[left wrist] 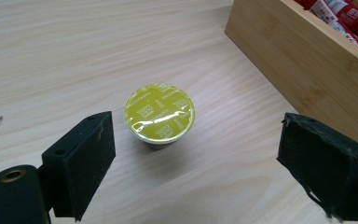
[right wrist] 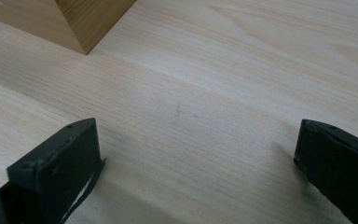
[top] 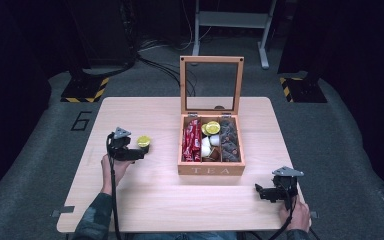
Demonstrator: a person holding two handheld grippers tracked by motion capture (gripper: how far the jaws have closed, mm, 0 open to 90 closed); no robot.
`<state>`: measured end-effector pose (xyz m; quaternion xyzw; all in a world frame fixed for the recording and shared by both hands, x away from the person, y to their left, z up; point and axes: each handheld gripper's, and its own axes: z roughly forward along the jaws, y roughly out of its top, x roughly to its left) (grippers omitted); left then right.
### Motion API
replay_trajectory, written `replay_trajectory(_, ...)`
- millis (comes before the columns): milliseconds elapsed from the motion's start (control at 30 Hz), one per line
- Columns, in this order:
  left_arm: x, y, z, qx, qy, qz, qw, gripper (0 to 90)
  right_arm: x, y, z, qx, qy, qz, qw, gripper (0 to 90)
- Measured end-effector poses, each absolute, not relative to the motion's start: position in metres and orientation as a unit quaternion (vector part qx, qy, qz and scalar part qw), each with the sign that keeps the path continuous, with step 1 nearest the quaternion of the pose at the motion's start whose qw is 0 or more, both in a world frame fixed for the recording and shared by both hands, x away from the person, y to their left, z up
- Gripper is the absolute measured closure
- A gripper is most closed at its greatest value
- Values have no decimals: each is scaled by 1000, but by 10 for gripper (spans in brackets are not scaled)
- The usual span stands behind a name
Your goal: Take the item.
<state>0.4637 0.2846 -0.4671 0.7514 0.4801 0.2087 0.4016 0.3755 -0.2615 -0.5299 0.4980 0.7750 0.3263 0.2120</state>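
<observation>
A small round capsule with a yellow-green foil lid stands on the light wooden bench, left of the open wooden tea box. The left gripper gapes wide around it without touching. The right gripper, near the bench's right corner, is spread wide over bare wood, holding nothing.

A pale wooden desk is seen at the centre of the frame. An open wooden tea box is set on it right of centre. A yellow-lidded capsule is stood upright on the desk left of centre, well apart from the box.
</observation>
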Motion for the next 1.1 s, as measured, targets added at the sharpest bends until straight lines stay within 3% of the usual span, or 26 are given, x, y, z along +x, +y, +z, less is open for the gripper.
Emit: replay_trajectory(1100,387,331,-459,739,486,247,395,113,375,-261,-530,500,773,327,214,0)
